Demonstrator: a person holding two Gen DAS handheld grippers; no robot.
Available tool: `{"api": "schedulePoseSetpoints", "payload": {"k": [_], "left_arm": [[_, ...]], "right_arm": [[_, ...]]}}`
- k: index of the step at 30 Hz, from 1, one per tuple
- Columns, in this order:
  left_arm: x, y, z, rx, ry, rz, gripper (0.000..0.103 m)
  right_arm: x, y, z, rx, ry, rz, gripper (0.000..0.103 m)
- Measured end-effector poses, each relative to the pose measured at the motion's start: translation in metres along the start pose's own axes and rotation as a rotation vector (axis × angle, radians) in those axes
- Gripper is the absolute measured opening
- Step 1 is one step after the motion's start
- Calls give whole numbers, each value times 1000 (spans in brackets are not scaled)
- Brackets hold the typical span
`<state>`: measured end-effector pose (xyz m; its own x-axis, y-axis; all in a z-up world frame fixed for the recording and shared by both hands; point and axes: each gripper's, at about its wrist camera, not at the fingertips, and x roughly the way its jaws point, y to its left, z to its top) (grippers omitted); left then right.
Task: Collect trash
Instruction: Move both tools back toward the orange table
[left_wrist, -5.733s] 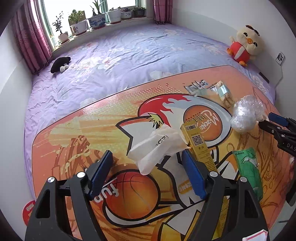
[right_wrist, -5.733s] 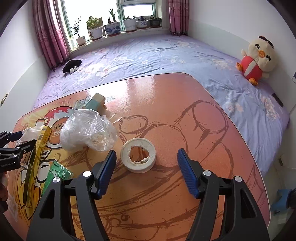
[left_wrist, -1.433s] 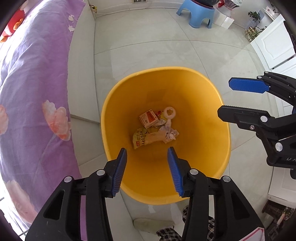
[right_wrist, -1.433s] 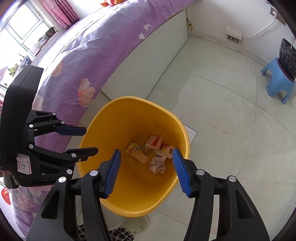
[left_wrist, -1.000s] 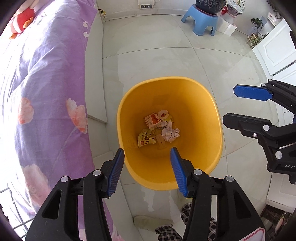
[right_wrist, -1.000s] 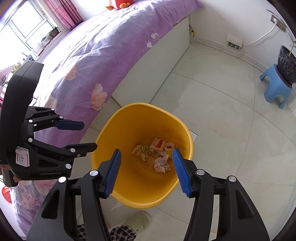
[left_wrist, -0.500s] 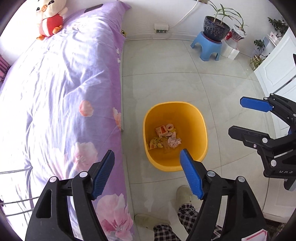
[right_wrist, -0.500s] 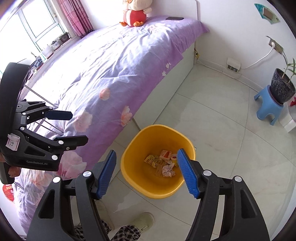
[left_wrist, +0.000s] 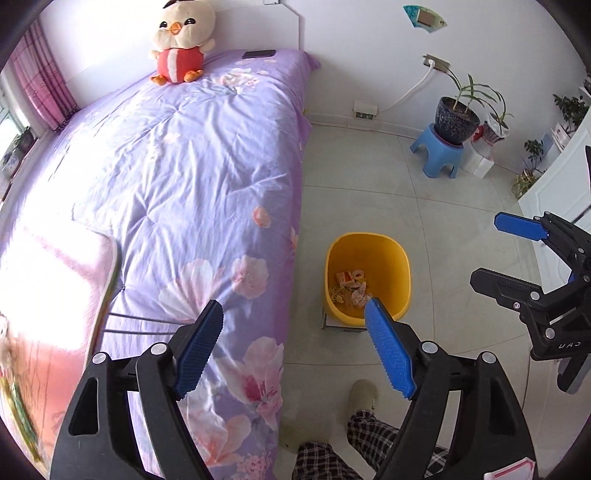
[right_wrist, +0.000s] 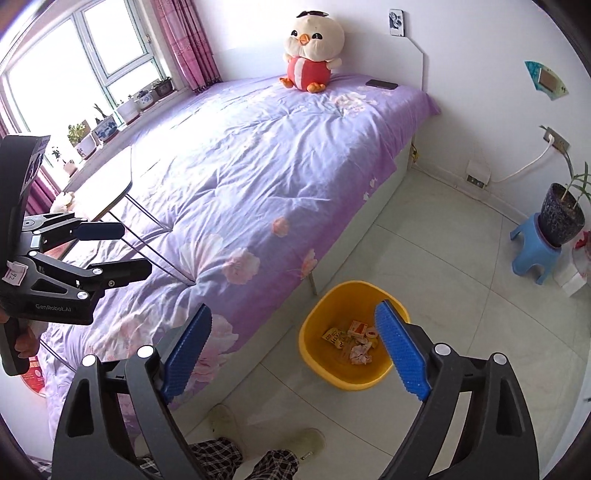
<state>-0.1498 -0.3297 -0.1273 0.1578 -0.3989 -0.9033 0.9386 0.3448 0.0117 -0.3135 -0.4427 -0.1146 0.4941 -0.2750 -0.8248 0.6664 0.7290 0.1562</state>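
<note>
Both the left claw (left_wrist: 291, 334) and right claw (right_wrist: 293, 338) are opening, nothing between them. The yellow bin (right_wrist: 314, 354) sits at five o'clock beside the bed (right_wrist: 240, 177); a dangling leg might tip it.

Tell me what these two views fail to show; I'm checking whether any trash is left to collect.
- Low table: left wrist view, washed out by window glare and cut by the frame edge, so nothing on its top is readable. In the right wrist view, the left gripper covers part of it.
- Trash in the yellow bin: both views, pieces too small to identify.
- Bin's near side: left wrist view, hidden behind a blue fingertip.
</note>
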Motion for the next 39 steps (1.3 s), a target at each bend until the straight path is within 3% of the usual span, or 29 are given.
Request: {"api": "schedulePoseSetpoints", "payload": {"k": [8, 20, 32, 39], "left_arm": [[-52, 48, -34, -165, -73, 72, 89], [-118, 139, -113, -488, -133, 236, 98], [-144, 244, -181, -693, -150, 364, 98], [-133, 305, -201, -783, -140, 358, 97]], "right_arm": [[-28, 62, 16, -118, -38, 59, 94], [-45, 161, 42, -252, -94, 184, 97], [-18, 271, 49, -396, -63, 307, 97], [11, 331, 50, -440, -27, 340, 97]]}}
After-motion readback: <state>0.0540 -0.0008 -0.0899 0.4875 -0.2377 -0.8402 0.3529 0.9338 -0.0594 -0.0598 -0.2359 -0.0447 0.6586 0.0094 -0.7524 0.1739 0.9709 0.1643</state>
